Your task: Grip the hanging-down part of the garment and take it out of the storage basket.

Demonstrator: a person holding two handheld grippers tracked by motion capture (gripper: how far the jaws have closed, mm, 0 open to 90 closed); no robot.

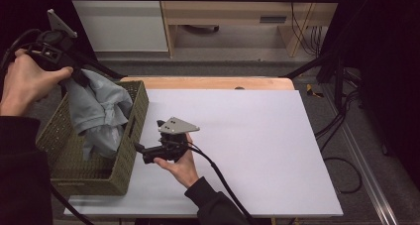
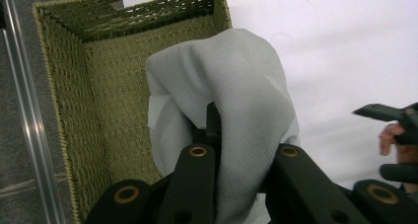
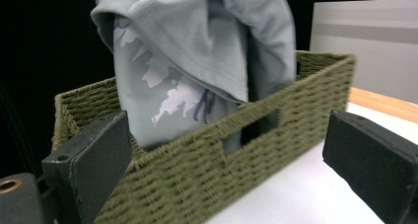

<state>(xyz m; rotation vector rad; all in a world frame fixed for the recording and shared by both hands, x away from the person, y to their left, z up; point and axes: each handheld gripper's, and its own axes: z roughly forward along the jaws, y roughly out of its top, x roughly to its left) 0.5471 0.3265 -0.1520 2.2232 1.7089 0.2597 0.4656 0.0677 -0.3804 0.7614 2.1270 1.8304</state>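
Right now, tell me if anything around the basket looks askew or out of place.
Nothing is spilled or damaged. The grey shirt hangs bunched from the left claw, its lower part down inside the green woven basket, not folded. The basket overhangs the table's left edge. The right claw is open, facing the basket's side.

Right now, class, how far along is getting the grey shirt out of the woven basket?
Done: the left gripper is shut on the grey shirt and holds it up, with its lower part hanging inside the woven basket. In hand: the right gripper, jaws open, points at the basket's side from the white table. Left: clearing the shirt from the basket and setting it down.
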